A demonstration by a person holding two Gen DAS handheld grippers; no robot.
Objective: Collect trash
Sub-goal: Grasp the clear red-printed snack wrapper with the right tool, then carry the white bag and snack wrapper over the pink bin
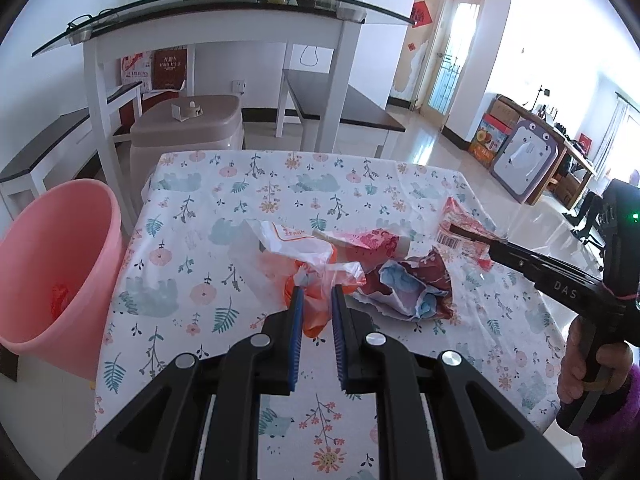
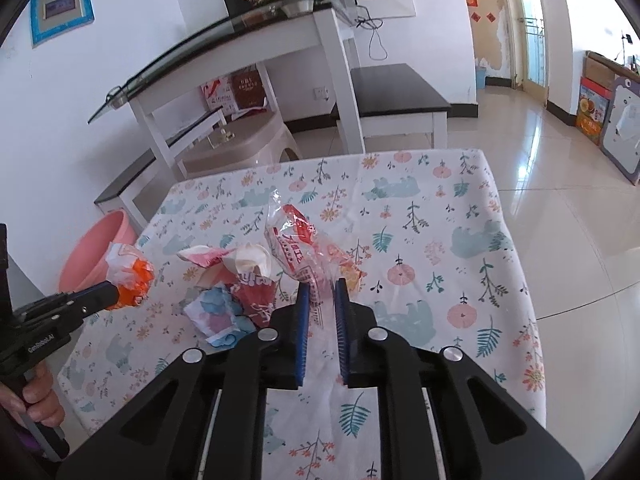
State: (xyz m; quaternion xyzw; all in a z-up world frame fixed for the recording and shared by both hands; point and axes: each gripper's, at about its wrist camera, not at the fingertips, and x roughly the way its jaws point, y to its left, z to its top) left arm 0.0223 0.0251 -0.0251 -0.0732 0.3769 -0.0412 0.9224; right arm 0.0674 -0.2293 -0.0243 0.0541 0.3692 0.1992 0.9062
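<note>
My left gripper [image 1: 316, 294] is shut on an orange and white plastic bag [image 1: 308, 256], which also shows in the right wrist view [image 2: 130, 276] held just above the table. My right gripper [image 2: 322, 286] is shut on a clear red-printed wrapper [image 2: 304, 240], seen from the left wrist view [image 1: 464, 220] near the table's right side. A crumpled red, white and blue paper wad [image 1: 412, 288] and a red and white wrapper [image 1: 368, 240] lie between them on the floral tablecloth [image 1: 224, 184]. A pink bin [image 1: 52, 272] stands left of the table with something red inside.
A glass-topped white table [image 1: 224, 12] with dark benches [image 1: 340, 100] stands beyond the table. A beige lidded container [image 1: 188, 128] sits behind the far edge. Tiled floor [image 2: 560, 184] lies to the right.
</note>
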